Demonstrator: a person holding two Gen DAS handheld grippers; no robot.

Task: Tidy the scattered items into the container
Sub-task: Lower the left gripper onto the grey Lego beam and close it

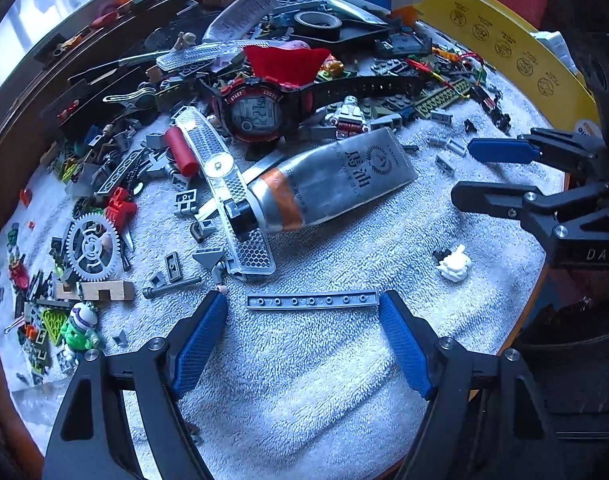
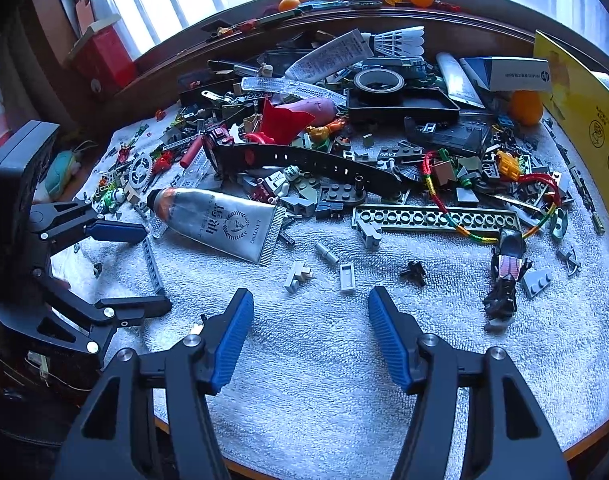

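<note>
Two grippers hover over our white towel, which covers the tabletop. We see the left gripper with jaws spread wide, released, and a long grey studded strip lying flat on the towel between its blue pads, touched by neither as far as we can tell. Our right gripper also has its jaws apart, with only bare towel between them. Just beyond lie small grey bricks, a silver tube and a black wristwatch amid scattered pieces. A black tray sits at the far side.
</note>
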